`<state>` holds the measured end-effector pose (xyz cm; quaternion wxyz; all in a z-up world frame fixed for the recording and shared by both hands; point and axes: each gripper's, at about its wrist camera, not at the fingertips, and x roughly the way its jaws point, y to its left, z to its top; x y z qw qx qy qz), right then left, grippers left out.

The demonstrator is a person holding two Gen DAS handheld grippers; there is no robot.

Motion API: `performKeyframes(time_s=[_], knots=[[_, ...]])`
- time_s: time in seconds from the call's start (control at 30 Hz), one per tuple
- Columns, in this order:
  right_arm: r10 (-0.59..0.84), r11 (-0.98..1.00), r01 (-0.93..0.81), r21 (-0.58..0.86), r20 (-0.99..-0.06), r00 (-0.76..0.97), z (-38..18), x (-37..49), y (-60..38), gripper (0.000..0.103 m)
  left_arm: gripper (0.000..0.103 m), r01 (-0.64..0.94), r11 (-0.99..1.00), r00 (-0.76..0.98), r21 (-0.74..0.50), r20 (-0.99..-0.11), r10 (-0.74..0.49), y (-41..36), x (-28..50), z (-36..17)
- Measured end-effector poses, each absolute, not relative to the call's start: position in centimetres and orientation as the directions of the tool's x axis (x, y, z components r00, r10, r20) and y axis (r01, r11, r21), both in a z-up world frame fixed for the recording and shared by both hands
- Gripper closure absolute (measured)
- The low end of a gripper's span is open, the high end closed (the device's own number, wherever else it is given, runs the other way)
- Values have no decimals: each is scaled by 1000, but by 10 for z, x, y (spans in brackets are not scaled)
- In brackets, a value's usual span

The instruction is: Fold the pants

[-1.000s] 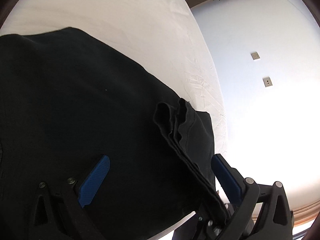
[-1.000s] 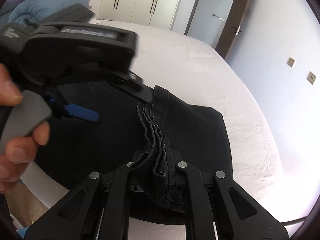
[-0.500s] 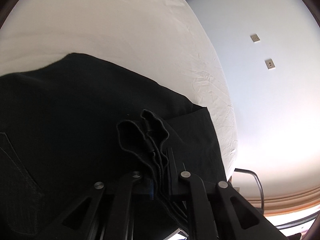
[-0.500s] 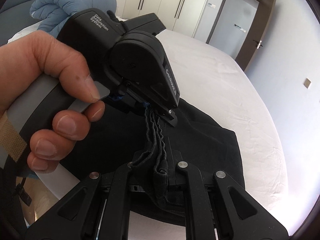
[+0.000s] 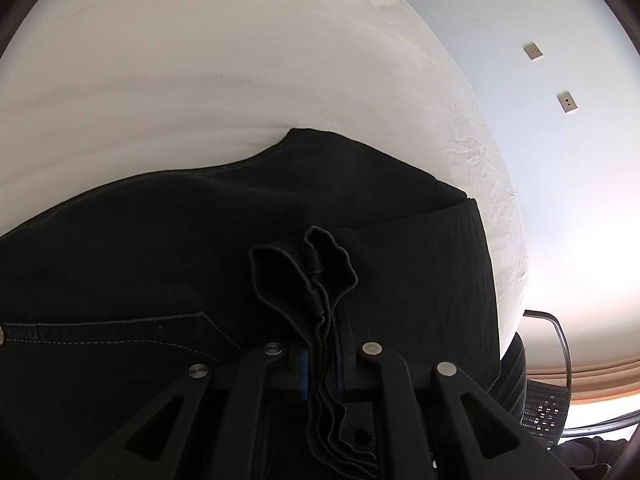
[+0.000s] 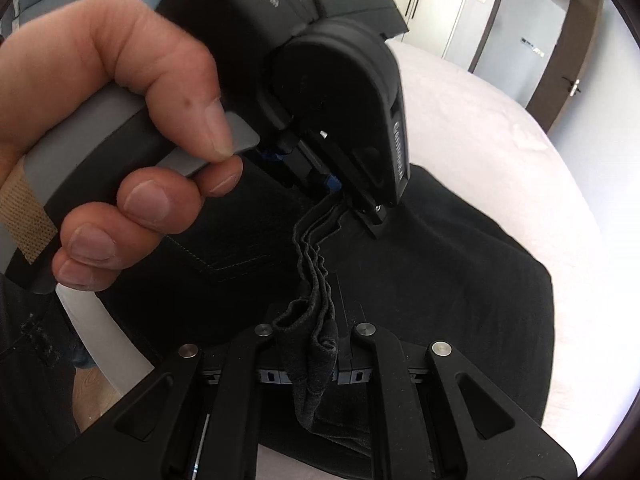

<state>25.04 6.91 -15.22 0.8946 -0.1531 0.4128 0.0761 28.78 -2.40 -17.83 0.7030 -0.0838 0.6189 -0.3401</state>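
Right gripper at lower centre of right wrist view, fingers pinching bunched hem layers of black pants. Left gripper, lower centre of own view, jaws opening slightly with same hem edge clamped between them; person's hand grips its handle, upper left. Pants spread across white bed. Beyond, wardrobe doors, upper right.

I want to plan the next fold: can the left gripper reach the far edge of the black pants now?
Probably not yet: the left gripper is shut on the bunched hem, so it must release first.
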Motion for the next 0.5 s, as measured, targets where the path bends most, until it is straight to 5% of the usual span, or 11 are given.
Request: performKeyframes(time_s=[0.17, 0.23, 0.27, 0.3, 0.33, 0.37, 0.5], knots=[[11, 948, -262, -180, -805, 593, -172, 254, 55, 91, 87, 389, 762, 36, -518, -818, -574, -31, 286, -177], [30, 954, -258, -152, -810, 585, -170, 265, 51, 87, 72, 398, 782, 92, -480, -827, -554, -28, 282, -170], [57, 957, -264, -119, -817, 574, -168, 264, 52, 83, 56, 395, 804, 138, -445, -836, -531, -23, 281, -163], [85, 958, -273, -87, -824, 560, -165, 259, 49, 70, 44, 390, 818, 169, -423, -840, -515, -23, 282, -161], [112, 958, -282, -56, -830, 547, -162, 254, 45, 45, 43, 382, 838, 215, -389, -844, -490, -17, 281, -155], [149, 957, -291, -17, -829, 539, -159, 249, 46, 35, 43, 376, 853, 246, -363, -848, -469, -13, 282, -150], [367, 919, -336, 208, -763, 532, -130, 213, 29, 32, 43, 383, 880, 365, -280, -830, -423, -13, 265, -124]])
